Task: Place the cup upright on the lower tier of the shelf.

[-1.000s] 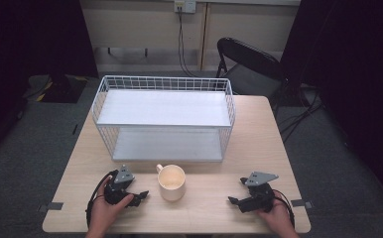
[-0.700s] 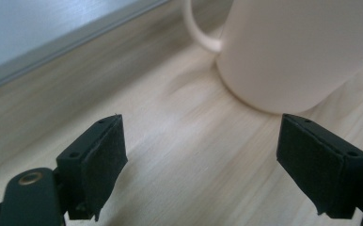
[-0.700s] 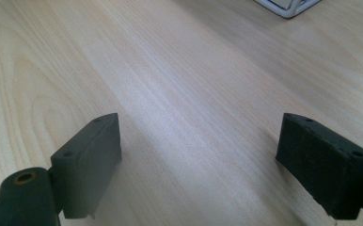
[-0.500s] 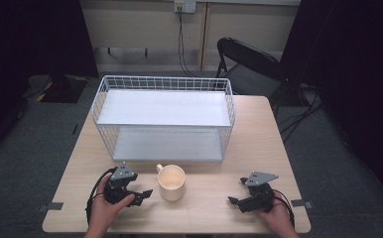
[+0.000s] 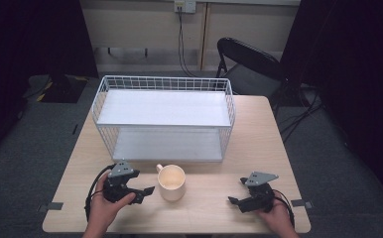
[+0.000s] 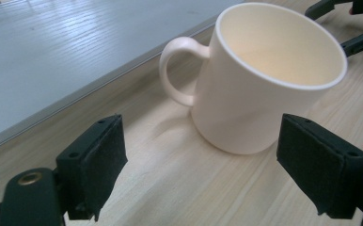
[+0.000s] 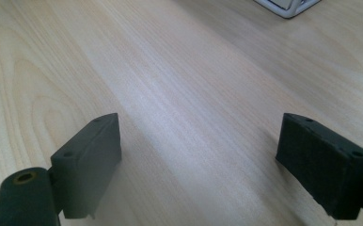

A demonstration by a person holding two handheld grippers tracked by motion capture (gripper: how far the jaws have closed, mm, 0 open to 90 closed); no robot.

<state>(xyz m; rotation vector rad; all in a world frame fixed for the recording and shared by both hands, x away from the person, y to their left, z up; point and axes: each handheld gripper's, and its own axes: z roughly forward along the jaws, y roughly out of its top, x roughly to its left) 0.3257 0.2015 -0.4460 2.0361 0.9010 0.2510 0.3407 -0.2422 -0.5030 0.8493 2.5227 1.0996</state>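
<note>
A cream mug (image 5: pixel 171 182) stands upright and empty on the wooden table (image 5: pixel 204 203), just in front of the wire rack, its handle toward the rack's left. My left gripper (image 5: pixel 147 194) is open a short way left of the mug, lifted off the table and pointing at it. In the left gripper view the mug (image 6: pixel 259 80) is ahead of the gripper (image 6: pixel 215 167), beyond the pads and untouched. My right gripper (image 5: pixel 233 202) rests low near the table's front right, open, with bare wood between its pads (image 7: pixel 88 162).
A white wire rack (image 5: pixel 164 116) with two white shelves takes up the back half of the table. A black chair (image 5: pixel 249 62) stands behind the table's right corner. Bare wood lies between the mug and the right gripper.
My left gripper has risen off the table and edged toward the mug. The mug and the right gripper have stayed put.
</note>
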